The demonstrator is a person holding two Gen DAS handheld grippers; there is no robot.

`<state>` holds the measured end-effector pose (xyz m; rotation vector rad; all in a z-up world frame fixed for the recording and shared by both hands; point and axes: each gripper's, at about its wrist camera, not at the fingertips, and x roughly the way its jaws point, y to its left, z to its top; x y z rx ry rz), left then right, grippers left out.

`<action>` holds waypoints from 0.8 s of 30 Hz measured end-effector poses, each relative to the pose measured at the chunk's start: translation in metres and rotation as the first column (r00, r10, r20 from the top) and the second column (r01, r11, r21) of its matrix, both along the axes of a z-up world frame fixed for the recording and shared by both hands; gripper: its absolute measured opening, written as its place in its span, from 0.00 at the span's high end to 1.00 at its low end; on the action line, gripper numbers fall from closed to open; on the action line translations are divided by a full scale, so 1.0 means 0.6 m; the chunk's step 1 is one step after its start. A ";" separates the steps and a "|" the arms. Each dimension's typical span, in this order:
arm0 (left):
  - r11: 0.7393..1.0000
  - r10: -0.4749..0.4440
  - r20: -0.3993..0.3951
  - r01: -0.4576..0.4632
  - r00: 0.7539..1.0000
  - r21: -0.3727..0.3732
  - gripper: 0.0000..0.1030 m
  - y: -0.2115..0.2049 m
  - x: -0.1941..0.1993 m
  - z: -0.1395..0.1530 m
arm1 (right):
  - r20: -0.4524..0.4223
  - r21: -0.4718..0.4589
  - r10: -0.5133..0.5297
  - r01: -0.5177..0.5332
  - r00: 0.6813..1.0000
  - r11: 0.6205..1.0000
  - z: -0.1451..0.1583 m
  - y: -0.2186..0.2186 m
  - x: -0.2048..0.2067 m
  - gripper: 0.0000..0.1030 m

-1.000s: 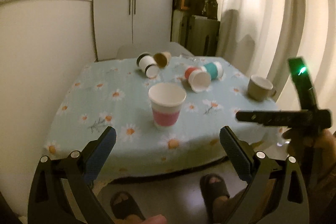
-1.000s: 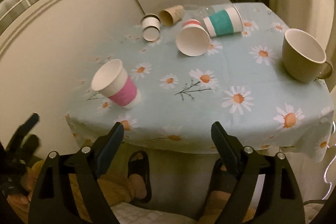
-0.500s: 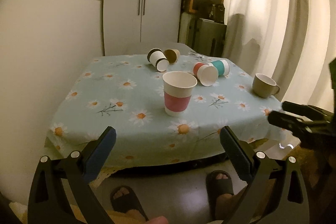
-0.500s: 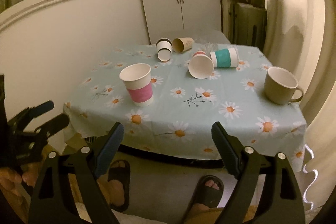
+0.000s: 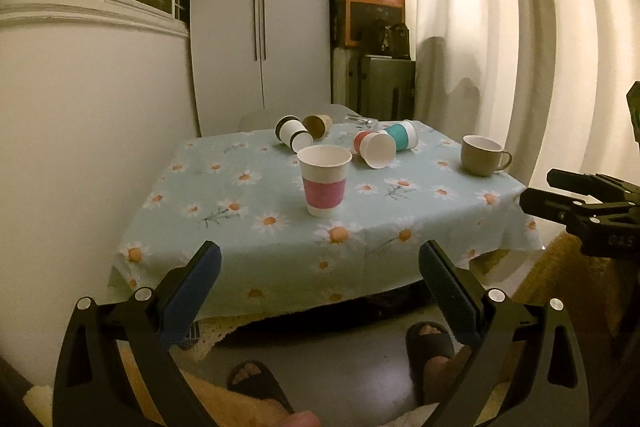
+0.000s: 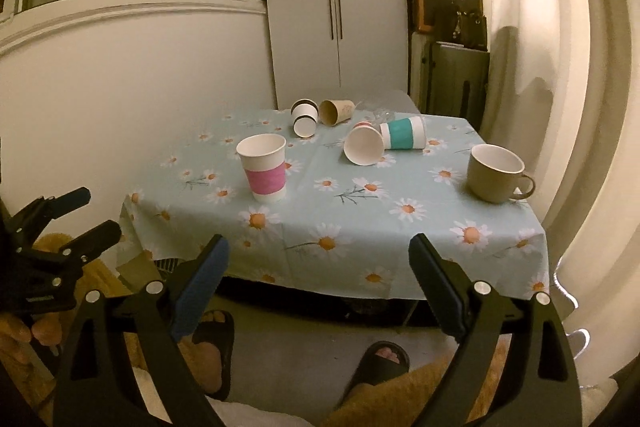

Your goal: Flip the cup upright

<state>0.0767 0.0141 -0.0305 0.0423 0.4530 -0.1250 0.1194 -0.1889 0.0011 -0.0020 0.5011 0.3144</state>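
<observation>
A paper cup with a pink band [image 5: 324,183] [image 6: 265,173] stands upright near the table's front. Behind it several paper cups lie on their sides: a black-and-white one [image 5: 292,135] [image 6: 304,117], a brown one [image 5: 317,125] [image 6: 336,111], a red-banded one [image 5: 374,148] [image 6: 363,145] and a teal-banded one [image 5: 402,135] [image 6: 403,134]. My left gripper [image 5: 320,267] is open and empty, held back from the table's front edge. My right gripper [image 6: 319,261] is open and empty, also short of the table; it shows at the right of the left wrist view [image 5: 576,203].
A beige mug [image 5: 482,155] [image 6: 498,173] stands upright at the table's right. The table [image 5: 240,219] carries a daisy-print cloth. A white wall is to the left, curtains to the right, a cupboard and boxes behind. My feet in sandals [image 6: 216,339] are below.
Both grippers have drawn back and down from the table, so it looks smaller and farther. The cups have not moved.
</observation>
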 end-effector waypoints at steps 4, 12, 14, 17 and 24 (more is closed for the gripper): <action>1.000 0.006 0.006 -0.006 1.000 -0.001 0.06 0.000 -0.014 -0.003 | 0.015 0.038 -0.009 0.008 1.000 0.999 0.003 -0.014 -0.017 0.08; 0.999 0.026 0.014 -0.025 1.000 -0.034 0.06 0.016 -0.028 -0.004 | 0.017 0.026 0.006 -0.007 1.000 1.000 0.000 -0.008 -0.020 0.06; 0.999 0.027 0.012 -0.027 1.000 -0.034 0.06 0.016 -0.026 -0.005 | 0.024 0.015 0.009 -0.009 1.000 1.000 -0.001 -0.004 -0.022 0.06; 0.999 0.021 0.015 -0.020 1.000 -0.028 0.06 0.017 -0.029 -0.005 | 0.032 0.003 0.016 -0.016 0.999 1.000 -0.001 0.000 -0.026 0.06; 1.000 0.016 0.022 -0.016 1.000 -0.017 0.06 0.014 -0.033 -0.007 | 0.034 -0.010 0.018 -0.018 0.999 1.000 -0.002 0.005 -0.028 0.06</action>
